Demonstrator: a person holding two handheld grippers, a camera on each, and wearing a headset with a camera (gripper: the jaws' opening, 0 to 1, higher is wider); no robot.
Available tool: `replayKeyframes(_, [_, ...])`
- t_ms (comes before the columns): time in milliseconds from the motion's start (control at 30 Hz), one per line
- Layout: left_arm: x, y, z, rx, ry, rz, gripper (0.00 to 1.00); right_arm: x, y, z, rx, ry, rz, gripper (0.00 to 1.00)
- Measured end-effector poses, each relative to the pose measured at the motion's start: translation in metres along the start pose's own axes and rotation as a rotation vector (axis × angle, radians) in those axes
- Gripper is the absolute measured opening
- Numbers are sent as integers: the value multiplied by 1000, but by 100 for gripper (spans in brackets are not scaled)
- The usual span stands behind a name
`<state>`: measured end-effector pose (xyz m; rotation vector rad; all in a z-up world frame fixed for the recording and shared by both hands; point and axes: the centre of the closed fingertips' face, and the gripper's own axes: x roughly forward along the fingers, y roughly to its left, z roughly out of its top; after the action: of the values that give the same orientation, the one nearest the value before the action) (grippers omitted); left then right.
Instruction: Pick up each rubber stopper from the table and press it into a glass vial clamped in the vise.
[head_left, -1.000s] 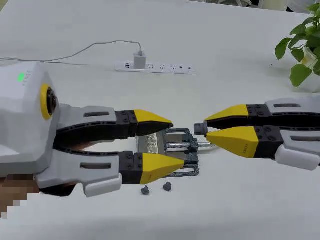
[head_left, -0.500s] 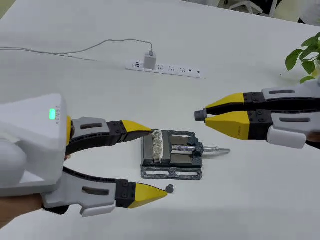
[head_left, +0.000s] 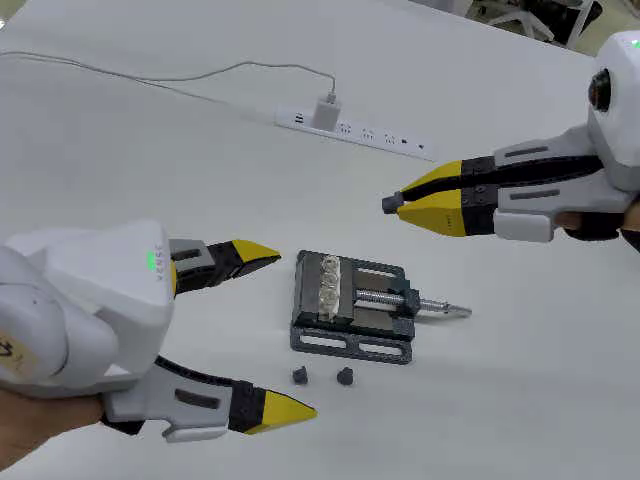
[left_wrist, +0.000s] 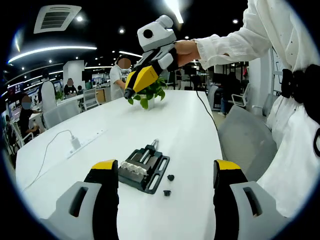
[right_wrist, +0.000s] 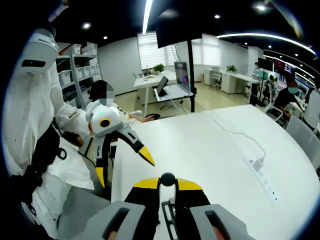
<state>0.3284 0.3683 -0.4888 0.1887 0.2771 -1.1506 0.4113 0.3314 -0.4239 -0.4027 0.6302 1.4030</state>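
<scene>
In the head view, the right hand-held gripper (head_left: 402, 206) is seen at 1 o'clock from the vise (head_left: 350, 343), well above the desk (head_left: 150, 150). Its jaws are pressed together on a small rubber stopper (head_left: 388, 204), which sticks out beyond the yellow tips. In the right gripper view this stopper is seen as a dark grey, rounded knob between the two tips.

The left hand-held gripper (head_left: 288, 333) is held at 9 o'clock from the vise. Its jaws are spread wide and nothing is held between them.

The vise is dark grey, and its screw (head_left: 440, 308) points to 3 o'clock. A row of clear glass vials (head_left: 328, 285) is clamped between its jaws; their number cannot be told.

Two loose stoppers (head_left: 345, 376), small and dark grey, are lying on the desk just beside the vise at 6 o'clock, a little apart from each other. A white power strip (head_left: 350, 128) is lying at 12 o'clock.
</scene>
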Motion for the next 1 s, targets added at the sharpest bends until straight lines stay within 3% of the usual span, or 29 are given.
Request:
replayKeyframes(400, [1, -2, -18, -14, -4, 10, 90, 44, -33, -29, -18, 216, 44, 5])
replayKeyframes(500, [1, -2, -22, -29, -2, 9, 92, 53, -40, -44, -42, 296, 52, 5])
replayKeyframes(767, [2, -1, -34, -38, 5, 13, 97, 81, -49, -70, -30, 406, 82, 5])
replayKeyframes(867, [4, -2, -36, -38, 5, 12, 97, 85, -54, -82, -60, 469, 71, 5])
replayKeyframes(1000, [8, -4, -39, -42, 4, 7, 99, 90, -58, -94, -81, 510, 71, 5])
